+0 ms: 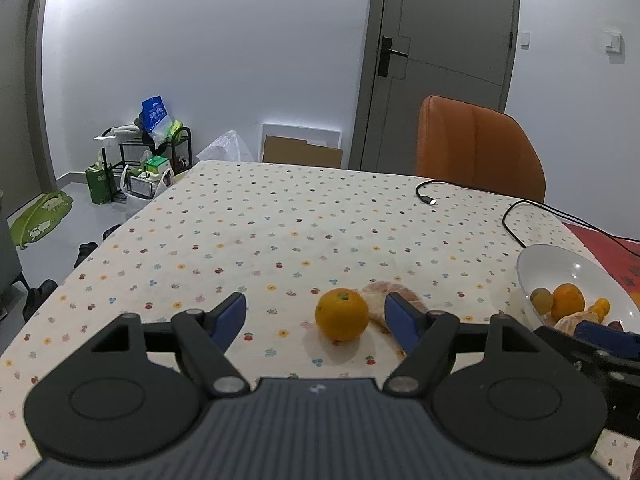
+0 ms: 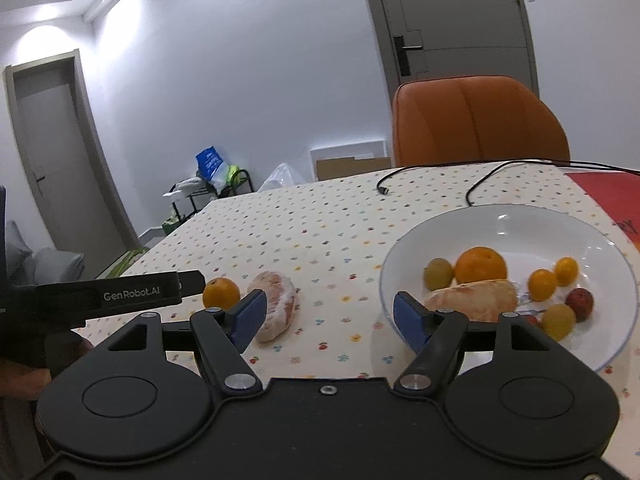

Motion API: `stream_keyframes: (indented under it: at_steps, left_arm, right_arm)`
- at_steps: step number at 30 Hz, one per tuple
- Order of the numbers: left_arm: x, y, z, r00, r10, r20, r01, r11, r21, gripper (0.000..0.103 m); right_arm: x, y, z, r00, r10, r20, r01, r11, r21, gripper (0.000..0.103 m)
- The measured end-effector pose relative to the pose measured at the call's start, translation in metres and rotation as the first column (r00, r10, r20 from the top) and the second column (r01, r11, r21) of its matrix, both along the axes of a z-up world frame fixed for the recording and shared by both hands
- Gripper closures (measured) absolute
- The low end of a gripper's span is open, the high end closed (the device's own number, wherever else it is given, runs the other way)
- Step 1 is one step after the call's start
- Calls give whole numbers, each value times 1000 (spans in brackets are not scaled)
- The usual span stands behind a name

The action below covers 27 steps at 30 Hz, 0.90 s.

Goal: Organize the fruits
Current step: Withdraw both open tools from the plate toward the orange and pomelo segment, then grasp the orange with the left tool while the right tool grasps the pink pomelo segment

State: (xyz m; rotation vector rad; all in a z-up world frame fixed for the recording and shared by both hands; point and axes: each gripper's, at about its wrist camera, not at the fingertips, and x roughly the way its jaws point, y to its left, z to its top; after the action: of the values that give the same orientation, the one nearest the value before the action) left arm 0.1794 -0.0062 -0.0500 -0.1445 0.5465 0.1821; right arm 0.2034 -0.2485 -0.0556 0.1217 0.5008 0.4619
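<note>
An orange (image 1: 341,314) rests on the dotted tablecloth, between the spread fingers of my open left gripper (image 1: 316,322) and nearer the right one. A peeled citrus piece (image 1: 394,295) lies just behind it. In the right wrist view the same orange (image 2: 221,293) and peeled piece (image 2: 277,305) lie left of a white bowl (image 2: 500,224). The bowl holds an orange (image 2: 481,265), a peeled segment (image 2: 472,300), several small yellow fruits and a red one (image 2: 579,303). My right gripper (image 2: 330,316) is open over bare cloth at the bowl's left rim, holding nothing.
An orange chair (image 1: 478,148) stands behind the table's far edge. A black cable (image 1: 516,216) trails across the cloth behind the bowl, beside a red mat (image 2: 604,188). The left gripper's body (image 2: 120,294) reaches in from the left. Clutter sits on the floor left of the table.
</note>
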Motion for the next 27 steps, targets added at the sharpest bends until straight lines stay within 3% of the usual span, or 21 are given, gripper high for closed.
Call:
stream_keyframes:
  at_steps: [13,19,23,27]
  left_arm:
    - [17,0,-12,1000,-3,-19,2,999,-32,33]
    - [27,-4,-18,999,-15,-30,13,999,-46,44]
    - [36,-4,-26,998,-20,-56,17,998,-62,60]
    - [38,-6,-30,997,-44,-58,40,997,-65,67]
  right_arm:
    - [12,18,-3,999,35,-23,-36,999,-27,33]
    - [16,20,-5,999,37,-31,-38,999,-33,33]
    - [20,22,-7,999,35,-42,-37,999,-37,33]
    - [25,25,-9,998,41,-53,-44,998,-41,33]
